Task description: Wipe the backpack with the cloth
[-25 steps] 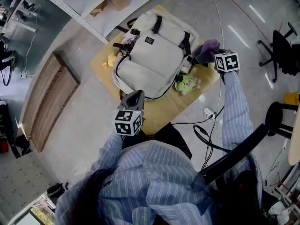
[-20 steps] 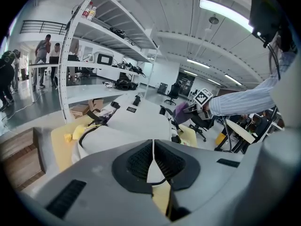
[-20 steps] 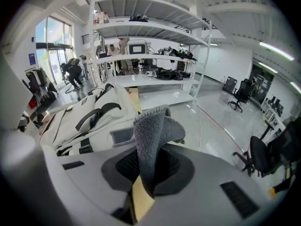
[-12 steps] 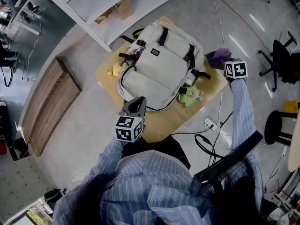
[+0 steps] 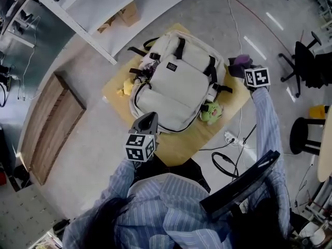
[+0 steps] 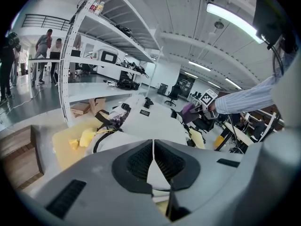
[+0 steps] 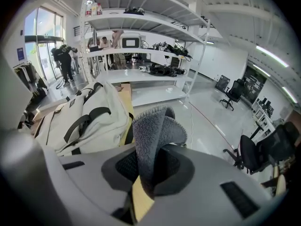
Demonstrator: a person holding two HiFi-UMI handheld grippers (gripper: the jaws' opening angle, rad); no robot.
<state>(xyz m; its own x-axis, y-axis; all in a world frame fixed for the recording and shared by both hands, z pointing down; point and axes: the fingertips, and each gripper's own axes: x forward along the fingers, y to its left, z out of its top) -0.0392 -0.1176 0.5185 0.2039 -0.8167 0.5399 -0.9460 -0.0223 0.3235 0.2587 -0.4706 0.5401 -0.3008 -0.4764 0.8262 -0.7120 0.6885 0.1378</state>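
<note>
The right gripper is clamped on the cloth, right of the backpack; the left gripper, jaws together, hovers at its near edge.

A small green plush toy lies on the pale yellow wooden counter, with a yellow soft object at its far-left side. A brown cardboard box sits under the white metal shelf. A brown wooden panel lies on the floor, and a black office chair stands well apart.
</note>
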